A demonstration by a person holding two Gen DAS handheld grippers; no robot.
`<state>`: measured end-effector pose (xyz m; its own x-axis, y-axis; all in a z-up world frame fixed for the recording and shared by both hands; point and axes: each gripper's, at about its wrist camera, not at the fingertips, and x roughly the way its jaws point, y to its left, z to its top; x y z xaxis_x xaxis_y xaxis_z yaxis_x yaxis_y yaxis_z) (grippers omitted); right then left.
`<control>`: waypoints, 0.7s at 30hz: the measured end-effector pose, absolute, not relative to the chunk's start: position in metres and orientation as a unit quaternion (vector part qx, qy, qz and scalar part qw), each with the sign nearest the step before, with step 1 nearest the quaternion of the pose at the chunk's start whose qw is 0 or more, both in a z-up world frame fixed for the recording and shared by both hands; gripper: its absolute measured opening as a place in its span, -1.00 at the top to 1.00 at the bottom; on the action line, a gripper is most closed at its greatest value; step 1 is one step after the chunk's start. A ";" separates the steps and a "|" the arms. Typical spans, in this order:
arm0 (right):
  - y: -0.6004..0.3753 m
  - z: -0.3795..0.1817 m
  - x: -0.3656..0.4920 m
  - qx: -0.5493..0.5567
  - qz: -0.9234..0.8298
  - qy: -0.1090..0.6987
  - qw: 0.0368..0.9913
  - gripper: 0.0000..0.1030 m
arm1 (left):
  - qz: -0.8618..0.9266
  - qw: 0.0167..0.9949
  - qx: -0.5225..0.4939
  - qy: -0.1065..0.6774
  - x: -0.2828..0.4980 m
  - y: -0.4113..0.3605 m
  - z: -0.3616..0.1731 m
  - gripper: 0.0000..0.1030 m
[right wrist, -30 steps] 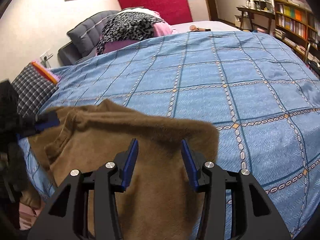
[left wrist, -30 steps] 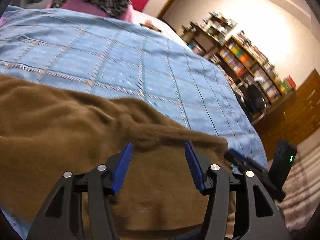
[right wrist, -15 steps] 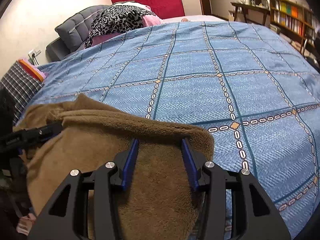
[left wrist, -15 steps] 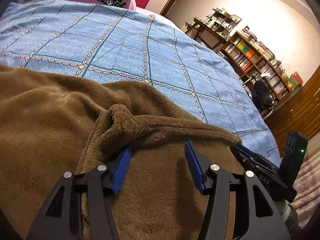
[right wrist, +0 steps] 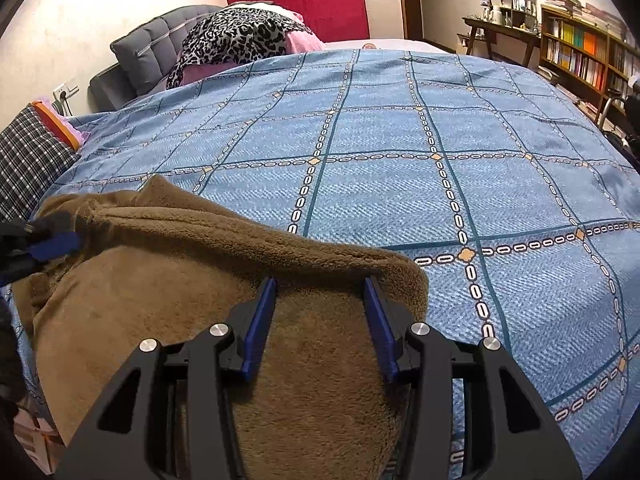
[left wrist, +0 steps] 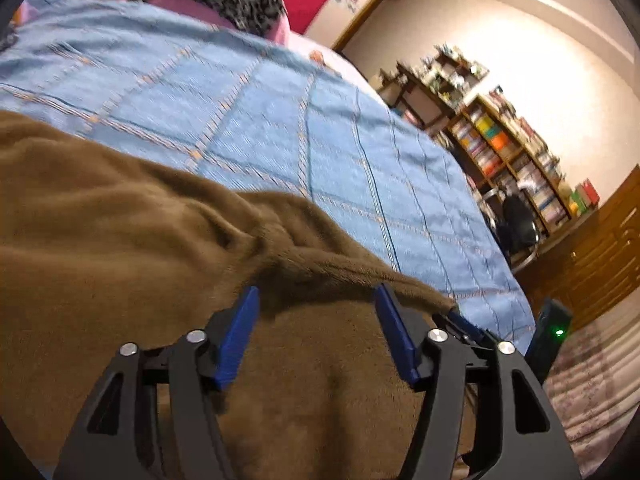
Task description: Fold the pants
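Brown fleece pants (left wrist: 120,248) lie bunched at the near edge of a bed with a blue checked cover (left wrist: 280,128). My left gripper (left wrist: 316,304) is open, its blue pads on either side of a raised fold of the pants. My right gripper (right wrist: 320,290) is open over the pants (right wrist: 168,280), its pads under a thick rolled edge at the pants' right corner. The right gripper's tip (left wrist: 464,320) shows at the pants' right end in the left wrist view. The left gripper's tip (right wrist: 52,246) shows at their left end in the right wrist view.
The blue cover (right wrist: 400,160) stretches far ahead. A leopard-print cloth (right wrist: 236,36) on pink bedding and a grey headboard (right wrist: 148,52) lie at the far end. A plaid pillow (right wrist: 28,160) lies left. Bookshelves (right wrist: 580,48) and a desk stand right. Patterned carpet (left wrist: 592,368) lies beyond the bed.
Both grippers have shifted with the pants' edge; the left view tilted and drew back from the fold, the right one rose slightly. Both stay open.
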<state>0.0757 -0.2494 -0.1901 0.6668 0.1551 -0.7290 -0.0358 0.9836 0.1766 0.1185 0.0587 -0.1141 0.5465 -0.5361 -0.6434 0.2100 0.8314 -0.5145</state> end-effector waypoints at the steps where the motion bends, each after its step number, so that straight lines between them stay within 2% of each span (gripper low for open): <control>1: -0.250 -0.190 0.076 0.075 0.052 0.406 0.909 0.09 | -0.209 0.862 -0.199 0.417 0.114 0.070 -0.109 -0.19; 12: -0.244 -0.169 0.068 0.071 0.032 0.416 0.906 0.07 | -0.061 0.877 -0.241 0.411 0.079 0.196 -0.095 -0.19; 15: -0.242 -0.160 0.062 0.072 0.026 0.409 0.909 -0.02 | -0.045 0.873 -0.261 0.408 0.070 0.217 -0.096 -0.19; 18: -0.240 -0.148 0.057 0.069 0.020 0.398 0.915 -0.03 | -0.021 0.873 -0.281 0.398 0.061 0.240 -0.095 -0.19; 21: -0.234 -0.134 0.053 0.067 0.021 0.383 0.921 -0.03 | 0.014 0.871 -0.307 0.383 0.051 0.271 -0.098 -0.26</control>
